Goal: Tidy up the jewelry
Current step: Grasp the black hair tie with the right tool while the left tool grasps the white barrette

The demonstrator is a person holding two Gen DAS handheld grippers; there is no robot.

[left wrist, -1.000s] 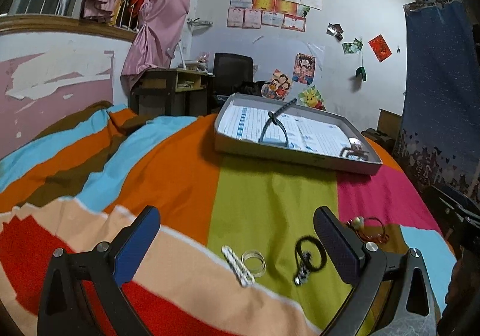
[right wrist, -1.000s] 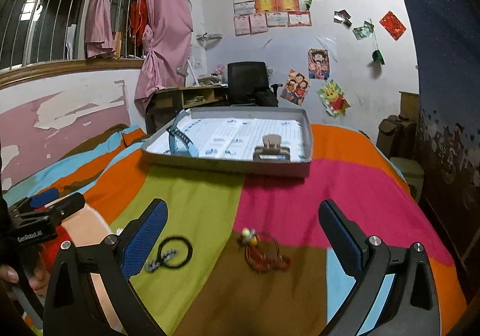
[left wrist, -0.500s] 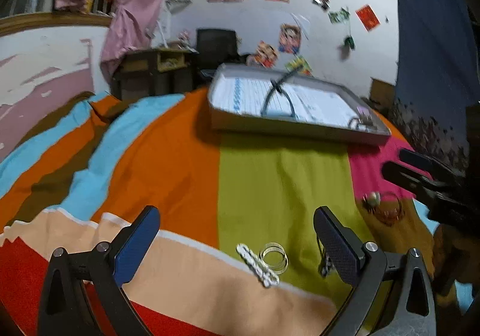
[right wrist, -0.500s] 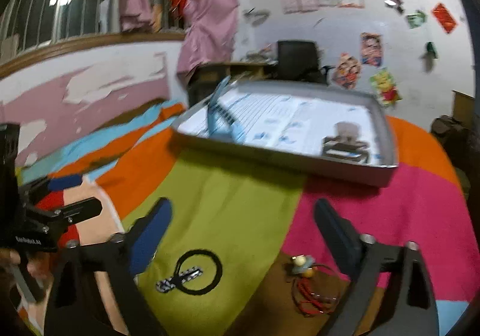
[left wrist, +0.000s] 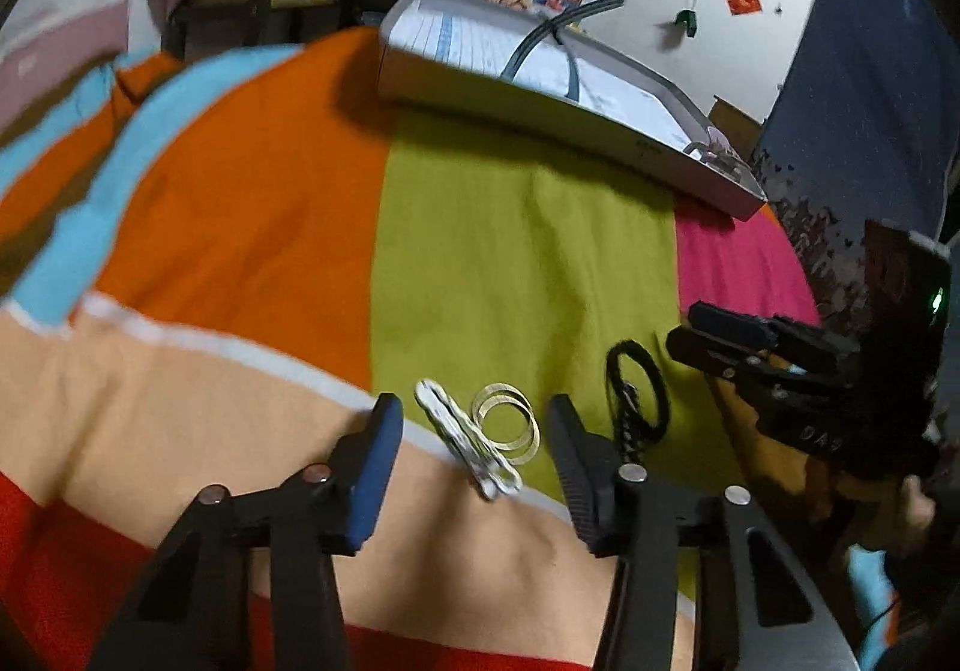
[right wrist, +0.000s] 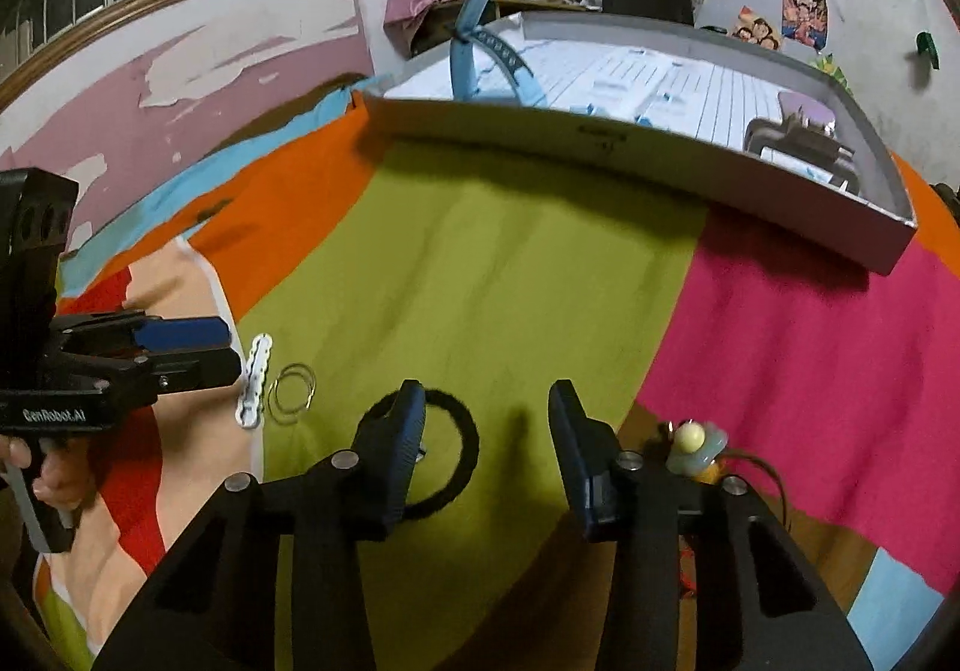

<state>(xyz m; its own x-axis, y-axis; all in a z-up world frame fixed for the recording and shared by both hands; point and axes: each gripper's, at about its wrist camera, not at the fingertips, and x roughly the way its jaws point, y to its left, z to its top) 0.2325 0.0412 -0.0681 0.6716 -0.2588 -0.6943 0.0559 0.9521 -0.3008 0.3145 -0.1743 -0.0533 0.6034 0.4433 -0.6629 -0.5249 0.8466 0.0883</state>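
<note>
On the striped bedspread (left wrist: 480, 263), taking the grey tray (right wrist: 660, 167) at its far edge as the landmark, the jewelry lies well short of the tray, toward the camera. Farthest left is the left gripper (left wrist: 471, 431), its fingers parted at a middling width and holding nothing; the white hair clip (left wrist: 465, 446) and the pair of thin silver hoops (left wrist: 507, 425) lie on the cloth between them. In the right wrist view its body bears the white lettering "GenRobot.AI", and a hand (right wrist: 42, 482) grips its handle. Next to the right, on the green stripe, lies the black hair tie (right wrist: 462, 443), its charm partly hidden. The right gripper (right wrist: 486, 413) hangs over it with fingers parted at a similar width and empty, the left finger covering part of the loop. Farther right, on the brown patch, sits a red cord bracelet with a pale bead (right wrist: 690, 440). Inside the tray, a blue headband (right wrist: 480, 53) stands at the left end and a hair claw (right wrist: 801, 140) rests at the right end. The tray's near wall carries small dark print, too blurred to read.
</note>
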